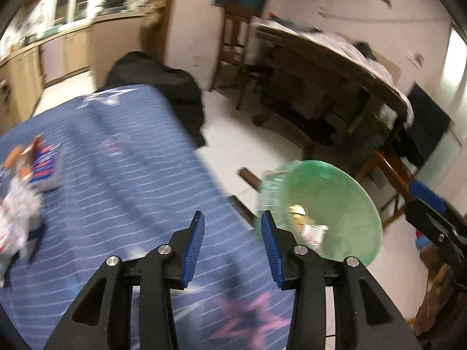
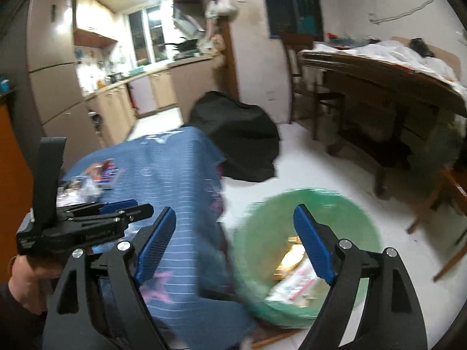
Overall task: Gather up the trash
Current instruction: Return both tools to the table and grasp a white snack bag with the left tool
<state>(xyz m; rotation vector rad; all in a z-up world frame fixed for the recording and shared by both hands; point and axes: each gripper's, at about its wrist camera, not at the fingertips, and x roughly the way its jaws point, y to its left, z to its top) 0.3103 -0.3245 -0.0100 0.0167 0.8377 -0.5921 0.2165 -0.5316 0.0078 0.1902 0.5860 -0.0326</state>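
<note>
A green plastic basket (image 1: pixel 335 204) stands on the floor beside the blue striped table (image 1: pixel 122 192), with paper and wrapper trash inside (image 1: pixel 312 232). More trash, a crumpled white wrapper (image 1: pixel 17 221) and a colourful packet (image 1: pixel 43 166), lies on the table's left side. My left gripper (image 1: pixel 232 224) is open and empty above the table's right edge. My right gripper (image 2: pixel 235 218) is open and empty above the basket (image 2: pixel 262 262), with trash inside it (image 2: pixel 294 285). The left gripper shows at left in the right wrist view (image 2: pixel 125 208); the table trash (image 2: pixel 102 173) lies beyond it.
A black bag (image 2: pixel 242 145) sits on the white floor past the table. A wooden table piled with cloth (image 2: pixel 394 73) and chairs (image 1: pixel 233 49) stand at right. Kitchen cabinets (image 2: pixel 116 99) are at back left.
</note>
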